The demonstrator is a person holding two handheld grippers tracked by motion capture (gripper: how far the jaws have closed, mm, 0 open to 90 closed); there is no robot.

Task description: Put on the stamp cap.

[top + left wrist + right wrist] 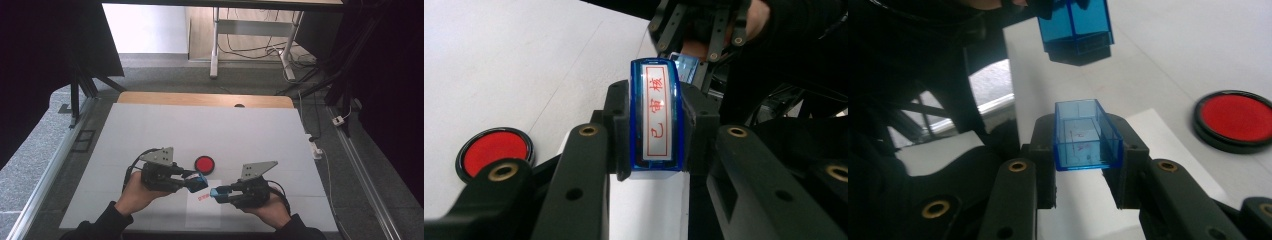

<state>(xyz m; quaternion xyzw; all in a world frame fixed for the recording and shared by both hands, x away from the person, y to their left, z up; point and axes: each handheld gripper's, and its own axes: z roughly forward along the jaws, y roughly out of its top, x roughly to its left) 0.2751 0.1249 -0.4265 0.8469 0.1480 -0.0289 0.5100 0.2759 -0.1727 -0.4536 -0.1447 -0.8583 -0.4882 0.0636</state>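
My left gripper [657,137] is shut on a blue stamp [656,112] whose white label bears red characters. In the high view the left gripper [199,183] points right, and the stamp [200,181] sits at its tip. My right gripper [1086,152] is shut on a clear blue cap [1084,134], its hollow side facing away from the camera. Seen from above, the right gripper [216,193] points left, and the cap [215,192] is a short gap from the stamp. The stamp [1075,27] hangs beyond the cap in the right gripper view.
A round red ink pad [204,164] lies on the white table mat [150,130] just beyond both grippers. A white sheet of paper [202,212] with a red stamped mark [203,197] lies under the grippers near the front edge.
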